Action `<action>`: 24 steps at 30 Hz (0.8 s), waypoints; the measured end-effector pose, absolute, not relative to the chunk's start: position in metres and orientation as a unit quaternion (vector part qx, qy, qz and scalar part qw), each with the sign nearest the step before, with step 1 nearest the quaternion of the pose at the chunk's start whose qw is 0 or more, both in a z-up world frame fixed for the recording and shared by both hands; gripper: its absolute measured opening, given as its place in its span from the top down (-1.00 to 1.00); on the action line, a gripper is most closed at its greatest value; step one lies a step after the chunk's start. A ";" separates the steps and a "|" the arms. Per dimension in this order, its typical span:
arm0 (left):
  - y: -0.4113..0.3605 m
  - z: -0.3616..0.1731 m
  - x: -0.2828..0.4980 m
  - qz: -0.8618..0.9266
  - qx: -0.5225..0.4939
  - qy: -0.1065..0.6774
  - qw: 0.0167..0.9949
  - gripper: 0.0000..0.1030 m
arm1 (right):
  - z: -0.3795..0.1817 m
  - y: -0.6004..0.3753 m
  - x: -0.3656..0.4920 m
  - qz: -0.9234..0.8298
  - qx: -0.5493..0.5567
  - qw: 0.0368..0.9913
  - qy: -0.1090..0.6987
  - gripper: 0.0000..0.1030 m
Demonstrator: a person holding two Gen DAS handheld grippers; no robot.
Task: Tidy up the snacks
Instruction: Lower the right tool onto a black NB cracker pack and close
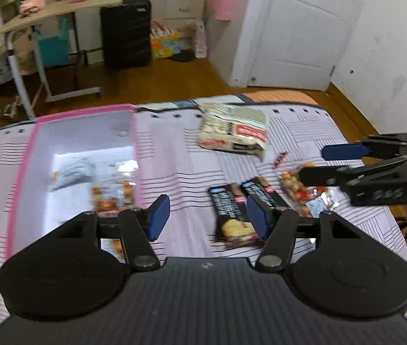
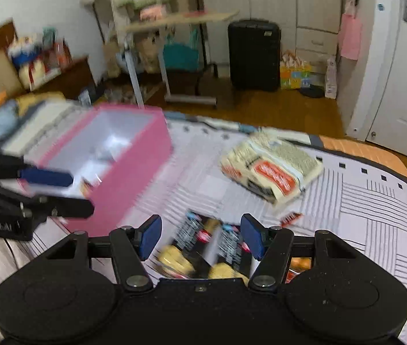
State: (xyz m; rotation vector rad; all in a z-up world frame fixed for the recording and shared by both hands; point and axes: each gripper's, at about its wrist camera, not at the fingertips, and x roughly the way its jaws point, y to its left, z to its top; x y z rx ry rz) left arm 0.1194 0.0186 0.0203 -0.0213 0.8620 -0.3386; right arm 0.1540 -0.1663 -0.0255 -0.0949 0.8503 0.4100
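Hovering over the bedspread [image 1: 180,155], left gripper [image 1: 208,215] spread, empty; right gripper [image 2: 200,237] spread, empty, above two dark biscuit packs [image 2: 203,247]; pink box [image 1: 68,149] contents show only in left view; pale bag [image 2: 272,169] beside box; right view blurred.

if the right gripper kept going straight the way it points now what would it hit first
Most likely the two dark-wrapped biscuit packets lying side by side on the striped bedspread, seen between the right gripper's open, empty jaws. Blur leaves the depth uncertain.

Two wrist views angled down, sharing the bed [image 1: 304,132].
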 end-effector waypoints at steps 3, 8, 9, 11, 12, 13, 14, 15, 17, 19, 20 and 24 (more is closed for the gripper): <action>-0.007 -0.003 0.132 -0.163 -0.011 0.423 0.891 -0.13 | -0.053 -0.175 0.163 0.204 -0.057 0.881 0.424 -0.28; -0.035 -0.050 0.156 -0.146 -0.028 0.444 0.884 -0.13 | -0.091 -0.186 0.178 0.217 -0.053 0.865 0.449 -0.27; -0.039 -0.060 0.159 -0.135 -0.038 0.445 0.885 -0.13 | -0.097 -0.185 0.179 0.221 -0.052 0.860 0.457 -0.27; -0.048 -0.080 0.164 -0.123 -0.045 0.449 0.884 -0.13 | -0.107 -0.185 0.184 0.221 -0.062 0.852 0.470 -0.27; -0.052 -0.087 0.165 -0.119 -0.044 0.446 0.886 -0.13 | -0.112 -0.183 0.185 0.222 -0.069 0.851 0.472 -0.27; -0.056 -0.094 0.167 -0.117 -0.043 0.445 0.887 -0.13 | -0.118 -0.182 0.185 0.223 -0.073 0.848 0.475 -0.27; -0.059 -0.102 0.168 -0.116 -0.040 0.445 0.887 -0.13 | -0.123 -0.180 0.186 0.223 -0.077 0.845 0.481 -0.27; -0.062 -0.108 0.171 -0.112 -0.033 0.443 0.889 -0.13 | -0.131 -0.176 0.186 0.223 -0.090 0.838 0.490 -0.27; -0.069 -0.120 0.172 -0.102 -0.001 0.432 0.896 -0.15 | -0.142 -0.166 0.185 0.219 -0.129 0.832 0.494 -0.28; -0.073 -0.132 0.175 -0.100 0.019 0.431 0.897 -0.18 | -0.148 -0.162 0.186 0.211 -0.143 0.832 0.493 -0.31; -0.071 -0.135 0.176 -0.100 0.016 0.433 0.896 -0.23 | -0.149 -0.162 0.188 0.209 -0.137 0.834 0.492 -0.38; -0.065 -0.139 0.183 -0.099 0.003 0.429 0.898 -0.41 | -0.149 -0.166 0.197 0.197 -0.113 0.841 0.491 -0.43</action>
